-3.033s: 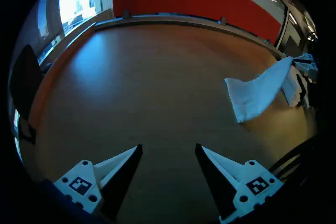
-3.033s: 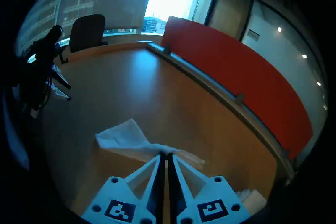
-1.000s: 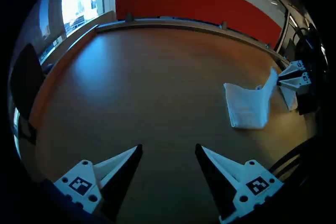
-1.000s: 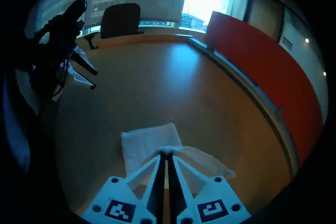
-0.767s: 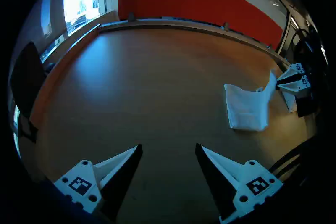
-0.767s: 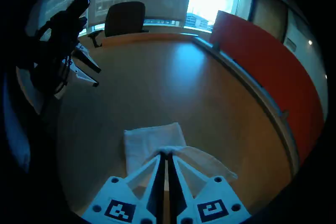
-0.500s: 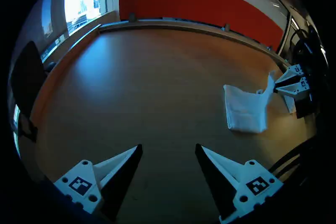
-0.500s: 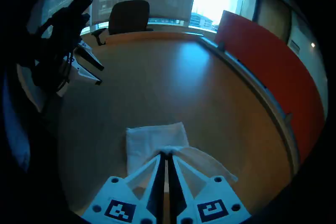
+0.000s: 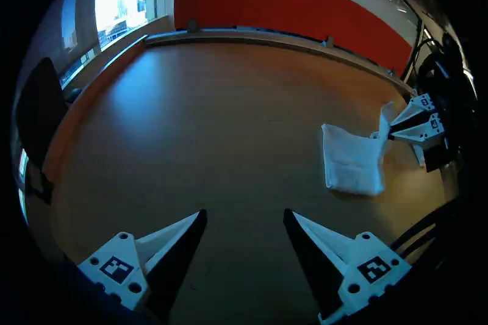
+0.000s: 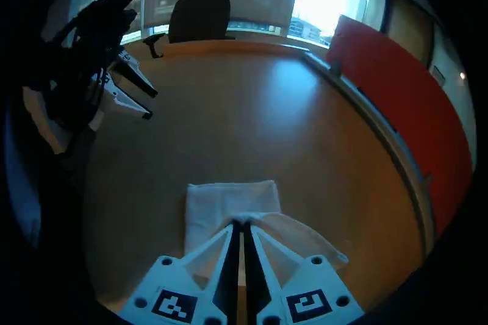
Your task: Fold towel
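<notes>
Right tool (image 10: 240, 225), at the bottom centre of the right gripper view, has its fingers pinched together on a raised flap of the white towel (image 10: 227, 202). The towel's lower layer lies flat on the wooden surface (image 10: 256, 117) just ahead. Left tool (image 9: 244, 212) hangs spread apart and empty, well away from the cloth. Letting go with the edges misaligned would likely leave a crooked fold, and dragging sideways could bunch the bottom layer.

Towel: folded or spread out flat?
Partly folded: part of the towel lies flat on the table; the right gripper pinches an edge raised.
</notes>
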### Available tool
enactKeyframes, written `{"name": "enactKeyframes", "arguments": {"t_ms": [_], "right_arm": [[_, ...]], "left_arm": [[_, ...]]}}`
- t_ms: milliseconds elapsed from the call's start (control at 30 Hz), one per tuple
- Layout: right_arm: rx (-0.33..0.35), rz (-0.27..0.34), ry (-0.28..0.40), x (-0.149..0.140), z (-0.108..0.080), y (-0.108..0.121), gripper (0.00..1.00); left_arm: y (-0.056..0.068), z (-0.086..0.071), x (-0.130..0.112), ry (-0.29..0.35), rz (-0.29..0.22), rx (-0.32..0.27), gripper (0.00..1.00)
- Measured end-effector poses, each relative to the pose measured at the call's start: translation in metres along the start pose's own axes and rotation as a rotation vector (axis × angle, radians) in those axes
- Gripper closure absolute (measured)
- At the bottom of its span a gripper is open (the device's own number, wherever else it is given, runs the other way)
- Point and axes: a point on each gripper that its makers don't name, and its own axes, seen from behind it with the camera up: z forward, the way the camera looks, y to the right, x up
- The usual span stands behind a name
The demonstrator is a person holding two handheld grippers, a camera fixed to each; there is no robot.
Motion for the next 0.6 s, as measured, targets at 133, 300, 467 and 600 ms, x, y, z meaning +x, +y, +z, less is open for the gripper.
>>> {"name": "enactKeyframes", "arguments": {"t_ms": [133,300,467,600], "right_arm": [[0.029,-0.031,-0.016,0.000,0.008,-0.007,0.95],[0.072,-0.070,-0.035,0.000,0.019,-0.017,0.96],[0.102,-0.097,-0.043,0.001,0.029,-0.027,0.96],[0.109,-0.108,-0.047,0.002,0.034,-0.030,0.89]], "left_arm": [[-0.003,-0.002,-0.001,0.003,-0.011,0.007,0.07],[-0.008,-0.003,-0.003,0.007,-0.026,0.016,0.07],[-0.010,-0.005,-0.006,0.008,-0.040,0.021,0.07],[-0.014,-0.006,-0.009,0.005,-0.045,0.028,0.07]]}}
